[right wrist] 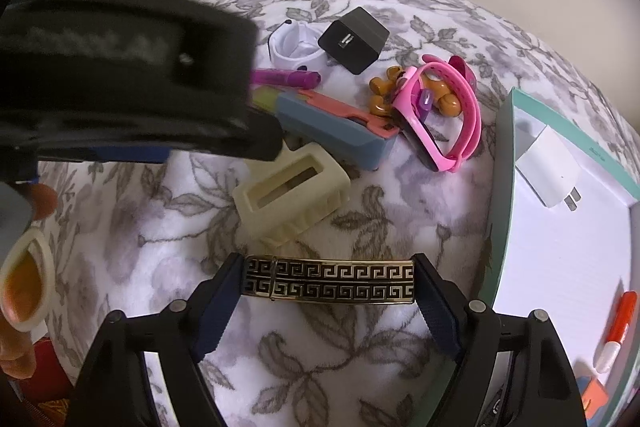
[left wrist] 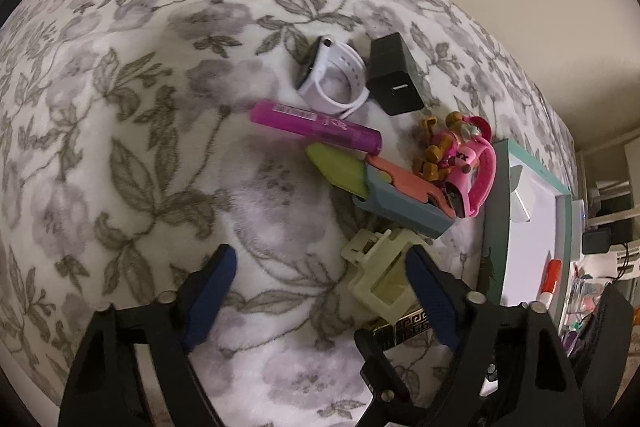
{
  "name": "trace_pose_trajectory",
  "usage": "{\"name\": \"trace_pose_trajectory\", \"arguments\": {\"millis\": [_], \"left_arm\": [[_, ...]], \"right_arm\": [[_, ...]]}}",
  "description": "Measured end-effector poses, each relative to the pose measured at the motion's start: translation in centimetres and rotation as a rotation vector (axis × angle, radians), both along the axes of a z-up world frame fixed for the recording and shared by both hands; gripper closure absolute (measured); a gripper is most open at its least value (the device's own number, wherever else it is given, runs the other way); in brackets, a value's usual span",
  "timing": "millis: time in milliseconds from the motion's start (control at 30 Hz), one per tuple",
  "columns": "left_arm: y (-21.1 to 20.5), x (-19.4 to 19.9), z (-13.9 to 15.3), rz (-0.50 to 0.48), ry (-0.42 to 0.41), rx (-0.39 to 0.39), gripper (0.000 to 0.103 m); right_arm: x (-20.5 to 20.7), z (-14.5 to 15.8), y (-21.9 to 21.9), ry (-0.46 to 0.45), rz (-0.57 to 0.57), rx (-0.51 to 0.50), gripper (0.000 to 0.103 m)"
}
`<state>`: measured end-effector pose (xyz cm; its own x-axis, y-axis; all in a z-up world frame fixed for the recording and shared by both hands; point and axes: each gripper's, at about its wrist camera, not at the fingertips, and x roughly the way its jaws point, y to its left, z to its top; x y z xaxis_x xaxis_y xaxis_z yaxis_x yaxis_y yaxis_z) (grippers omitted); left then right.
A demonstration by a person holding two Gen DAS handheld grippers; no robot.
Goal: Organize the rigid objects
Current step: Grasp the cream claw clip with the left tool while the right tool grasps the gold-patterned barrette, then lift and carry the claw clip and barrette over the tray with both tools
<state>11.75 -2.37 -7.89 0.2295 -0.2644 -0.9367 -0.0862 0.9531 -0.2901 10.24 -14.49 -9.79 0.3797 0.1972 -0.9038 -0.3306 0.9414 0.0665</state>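
My right gripper point(right wrist: 328, 283) is shut on a black and gold patterned bar point(right wrist: 328, 286), held by its two ends just above the floral blanket. My left gripper point(left wrist: 320, 267) is open and empty over the blanket, its right finger beside a cream plastic frame point(left wrist: 380, 271). The bar also shows in the left wrist view point(left wrist: 404, 329). Farther off lie a magenta marker point(left wrist: 316, 125), a white watch point(left wrist: 332, 77), a black charger point(left wrist: 394, 75), a grey-blue case with a coral tool point(left wrist: 404, 203), a pink band point(left wrist: 476, 167) and a brown toy figure point(left wrist: 436, 155).
A teal-rimmed white box point(right wrist: 504, 163) stands at the right and holds a white plug point(right wrist: 550, 171) and a red and white marker point(right wrist: 616, 331). The left gripper's body point(right wrist: 128, 75) fills the upper left of the right wrist view. The bed edge is close below.
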Motion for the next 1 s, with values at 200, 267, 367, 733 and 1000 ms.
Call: {"name": "trace_pose_trajectory", "arguments": {"millis": [200,267,367,733,1000], "left_arm": [[-1.0,0.4,-0.4,-0.034,-0.018,0.033,0.026],[-1.2,0.5,-0.6,-0.045,-0.019,0.038,0.027],[-1.3,0.7,-0.8,-0.054,-0.020,0.007,0.033],[-2.7,1.1,-1.3,-0.101,-0.013,-0.028,0.053],[-3.7,1.5,-1.5,-0.122,-0.017,-0.046,0.063]], "right_arm": [[-0.1,-0.1,-0.1,0.006,0.009,0.003,0.019],[-0.4,-0.2,-0.3,0.006,0.008,0.007,0.019],[-0.5,-0.2,-0.5,0.009,0.007,0.017,0.019],[-1.9,0.5,-0.9,0.024,0.019,0.046,0.019],[-3.8,0.6,-0.7,0.031,0.046,0.032,0.019]]}}
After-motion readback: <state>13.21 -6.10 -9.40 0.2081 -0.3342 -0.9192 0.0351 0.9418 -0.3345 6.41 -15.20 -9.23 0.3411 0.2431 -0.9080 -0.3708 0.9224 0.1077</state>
